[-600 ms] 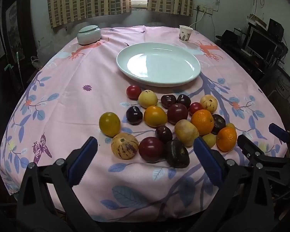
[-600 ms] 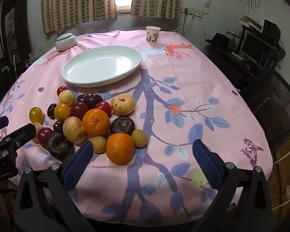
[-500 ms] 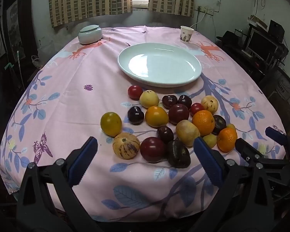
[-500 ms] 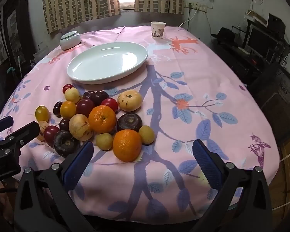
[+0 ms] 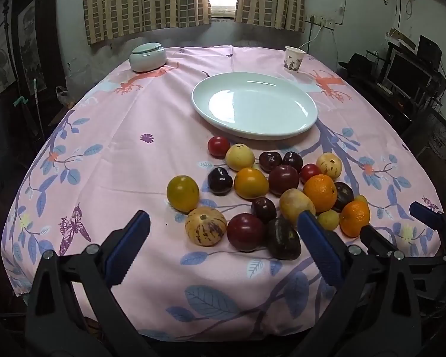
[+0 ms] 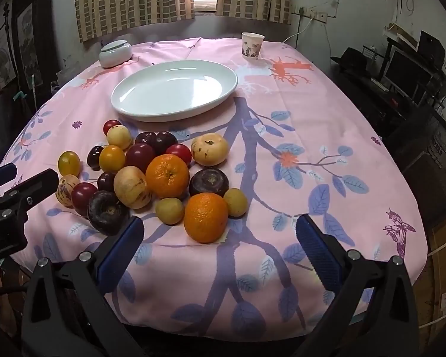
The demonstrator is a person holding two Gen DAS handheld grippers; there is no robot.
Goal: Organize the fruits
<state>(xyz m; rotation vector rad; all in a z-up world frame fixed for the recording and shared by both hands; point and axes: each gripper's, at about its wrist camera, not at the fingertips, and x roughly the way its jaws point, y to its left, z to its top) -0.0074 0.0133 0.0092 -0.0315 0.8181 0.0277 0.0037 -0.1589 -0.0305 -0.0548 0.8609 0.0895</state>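
The left tool point(image 5: 221, 239) hangs wide open over the near edge of the table, its 2 blue ribbed pads point(image 5: 127, 247) holding nothing. Straight ahead of it, between the pads, lie a pale, purple-streaked round melon-like fruit point(image 5: 205, 226), a glossy dark-red plum point(image 5: 246, 231) and a wrinkled, near-black fruit point(image 5: 283, 238), the last just beside its right pad. Ahead and slightly left sits a smooth yellow-green round fruit point(image 5: 182, 193).

The right tool point(image 6: 215, 242) is likewise spread wide and empty, with serrated blue pads point(image 6: 318, 251) on black plastic arms. Just ahead of it, between the pads, rests a dimpled orange mandarin point(image 6: 205, 217), touching a small tan round fruit point(image 6: 169, 210) on its left. Further ahead and left is a second, larger orange mandarin point(image 6: 167, 175), beside a dark purple squat fruit point(image 6: 208, 182).

The whole heap of fruit lies on the pink, leaf-printed tablecloth point(image 6: 297, 136) covering the table. Beyond the heap from both tools stands a smooth, pale-green oval ceramic plate point(image 5: 309, 110), bare and glossy. Far ahead are a lidded pale ceramic jar point(image 5: 147, 57) and a patterned paper cup point(image 5: 294, 59). Checked brown curtains point(image 5: 145, 3) hang behind.
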